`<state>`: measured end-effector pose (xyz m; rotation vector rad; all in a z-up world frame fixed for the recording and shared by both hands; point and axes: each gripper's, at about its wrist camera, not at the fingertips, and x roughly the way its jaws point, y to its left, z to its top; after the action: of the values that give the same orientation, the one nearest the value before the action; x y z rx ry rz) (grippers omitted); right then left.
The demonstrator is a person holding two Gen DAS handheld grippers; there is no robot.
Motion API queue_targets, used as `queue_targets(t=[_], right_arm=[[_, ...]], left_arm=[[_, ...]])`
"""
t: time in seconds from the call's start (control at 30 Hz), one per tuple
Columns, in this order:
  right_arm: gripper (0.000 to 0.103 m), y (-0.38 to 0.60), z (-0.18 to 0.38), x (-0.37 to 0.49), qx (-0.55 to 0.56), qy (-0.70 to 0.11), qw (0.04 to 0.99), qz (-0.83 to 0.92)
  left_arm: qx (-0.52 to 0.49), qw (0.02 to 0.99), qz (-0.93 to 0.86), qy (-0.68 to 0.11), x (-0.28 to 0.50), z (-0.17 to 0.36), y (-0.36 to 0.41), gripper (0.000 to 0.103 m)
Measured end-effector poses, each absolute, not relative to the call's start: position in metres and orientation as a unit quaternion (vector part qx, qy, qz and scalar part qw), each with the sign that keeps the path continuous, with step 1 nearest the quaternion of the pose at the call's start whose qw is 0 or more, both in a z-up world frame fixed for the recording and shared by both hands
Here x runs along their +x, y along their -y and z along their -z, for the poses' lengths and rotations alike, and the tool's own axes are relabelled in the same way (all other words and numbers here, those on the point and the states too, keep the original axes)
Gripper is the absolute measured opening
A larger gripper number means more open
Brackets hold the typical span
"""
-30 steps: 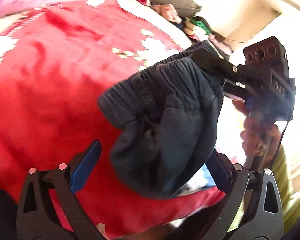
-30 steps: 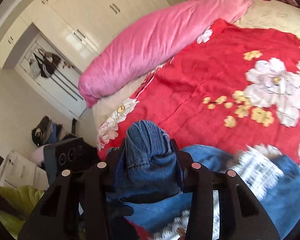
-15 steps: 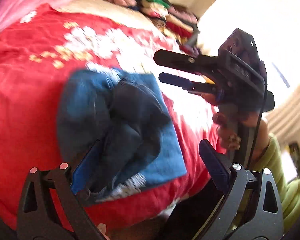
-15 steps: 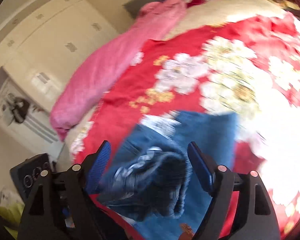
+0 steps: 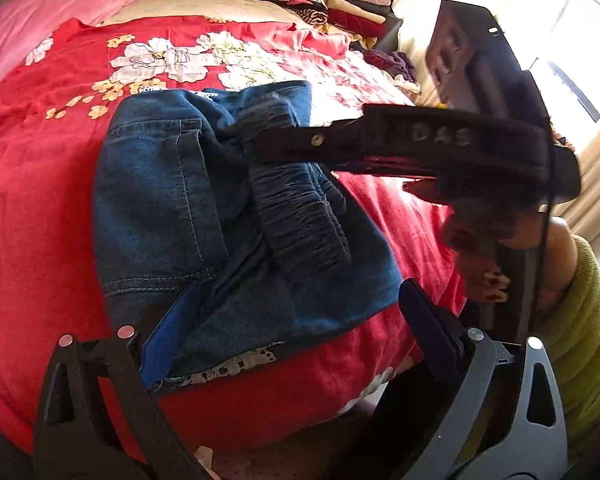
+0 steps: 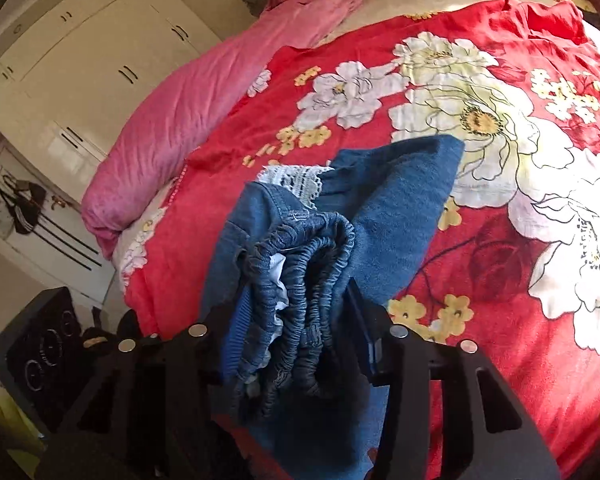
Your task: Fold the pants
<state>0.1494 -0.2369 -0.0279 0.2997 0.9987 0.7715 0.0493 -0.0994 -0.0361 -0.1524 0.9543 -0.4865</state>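
Right wrist view: folded blue denim pants (image 6: 384,208) with lace hem; right jaws closing on gathered waistband, left jaws wide.

The blue denim pants (image 5: 188,216) lie bunched on the bed, lace hem showing at six o'clock, the gathered elastic waistband (image 6: 300,300) raised at centre.

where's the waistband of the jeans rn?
The waistband sits bunched between the right claw pads, low centre in the right wrist view, on top of the folded jeans on the red blanket.
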Motion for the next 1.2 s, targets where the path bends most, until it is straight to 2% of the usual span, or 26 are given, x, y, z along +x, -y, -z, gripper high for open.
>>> queue_targets(t=[0.2,0.27,0.33,0.47,0.6,0.67,0.8,1.13,1.17,1.2], right_arm=[[0.041,0.257,0.042,0.154,0.133,-0.483,0.811,-0.303],[0.052,0.258,0.044,0.154,0.125,-0.488,0.813,-0.29],[0.069,0.258,0.04,0.15,0.104,-0.485,0.823,-0.277],[0.072,0.268,0.024,0.139,0.098,-0.46,0.842,-0.266],[0.081,0.284,0.009,0.124,0.101,-0.435,0.858,-0.255],[0.081,0.289,0.002,0.115,0.096,-0.422,0.866,-0.251],[0.088,0.296,-0.01,0.095,0.085,-0.404,0.875,-0.253],[0.089,0.271,-0.003,0.055,0.09,-0.421,0.852,-0.3],[0.089,0.264,0.0,0.052,0.095,-0.428,0.844,-0.309],[0.089,0.257,0.004,0.05,0.103,-0.438,0.835,-0.316]], left_arm=[[-0.076,0.855,0.238,-0.455,0.049,0.037,0.098,0.092],[-0.071,0.855,0.235,-0.458,0.048,0.038,0.099,0.092],[-0.071,0.854,0.235,-0.458,0.047,0.038,0.098,0.092],[-0.072,0.86,0.229,-0.451,0.044,0.029,0.093,0.093],[-0.064,0.872,0.216,-0.434,0.04,0.018,0.087,0.093],[-0.059,0.879,0.207,-0.425,0.037,0.011,0.082,0.093],[-0.051,0.891,0.185,-0.412,0.037,0.001,0.073,0.093],[-0.073,0.901,0.111,-0.413,0.067,0.0,0.022,0.093],[-0.071,0.9,0.1,-0.418,0.074,0.002,0.018,0.092],[-0.073,0.899,0.098,-0.421,0.079,0.003,0.015,0.086]])
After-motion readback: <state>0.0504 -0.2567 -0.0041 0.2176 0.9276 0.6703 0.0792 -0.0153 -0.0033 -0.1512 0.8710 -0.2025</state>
